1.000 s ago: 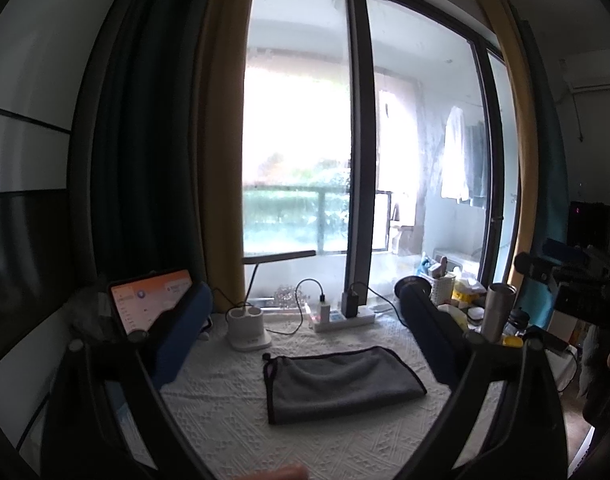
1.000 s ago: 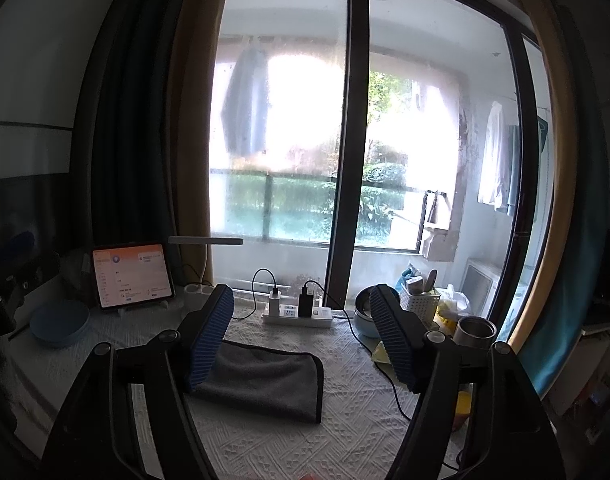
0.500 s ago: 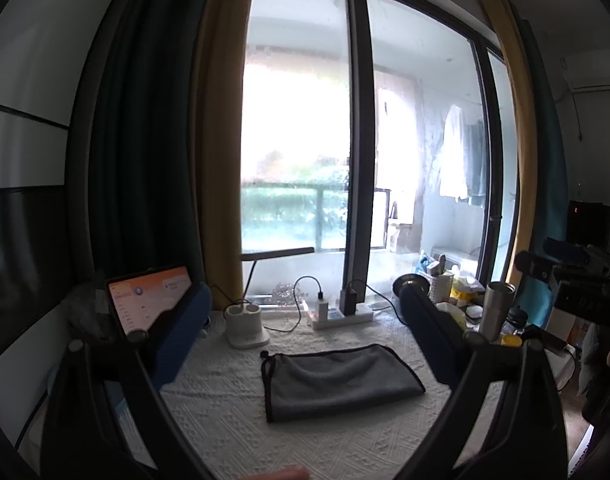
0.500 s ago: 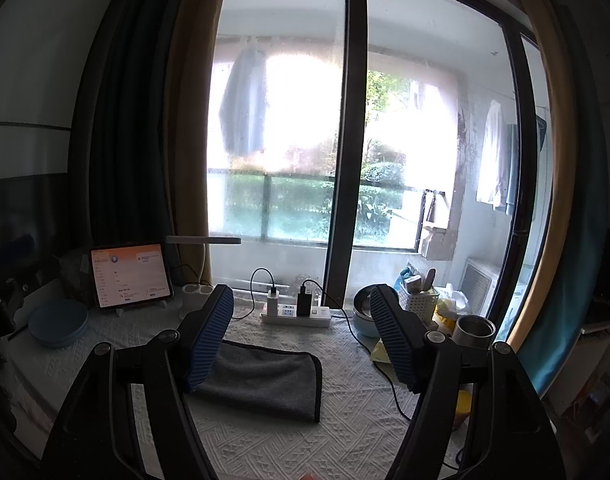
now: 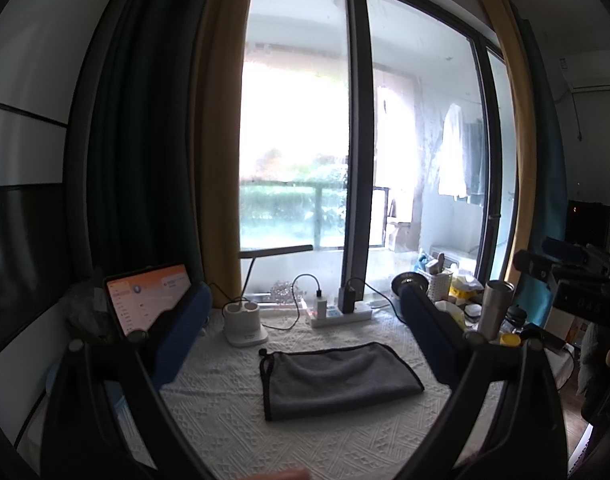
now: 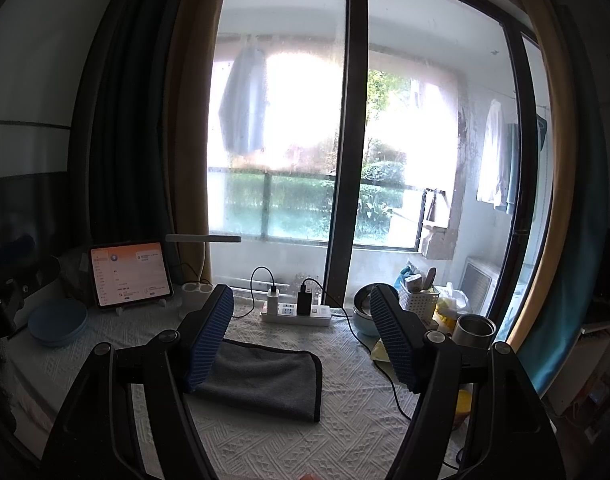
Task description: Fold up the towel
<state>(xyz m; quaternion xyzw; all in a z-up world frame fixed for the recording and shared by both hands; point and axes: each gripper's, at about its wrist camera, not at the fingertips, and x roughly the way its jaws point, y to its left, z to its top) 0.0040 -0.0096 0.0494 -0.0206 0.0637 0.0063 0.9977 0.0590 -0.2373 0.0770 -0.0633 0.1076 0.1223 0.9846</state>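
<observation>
tablet [image 6: 129, 274] screen text (too small), nothing else legible

- In the left wrist view the grey towel [image 5: 341, 380] crept slightly up the frame and a hair to the left over the last second. I read that as my left gripper [image 5: 303, 296] tipping down a touch.
- The tablet [image 5: 149, 300] slid the same way in that view, up and a little left. Most of that shift came in the first half second.
- In the right wrist view the tablet [image 6: 129, 274] and the power strip [image 6: 297, 314] drifted a shade to the left, so my right gripper [image 6: 301, 296] had swung very slightly to the right.
- The towel's [image 6: 265, 376] right edge moved left by about the same small amount.
</observation>
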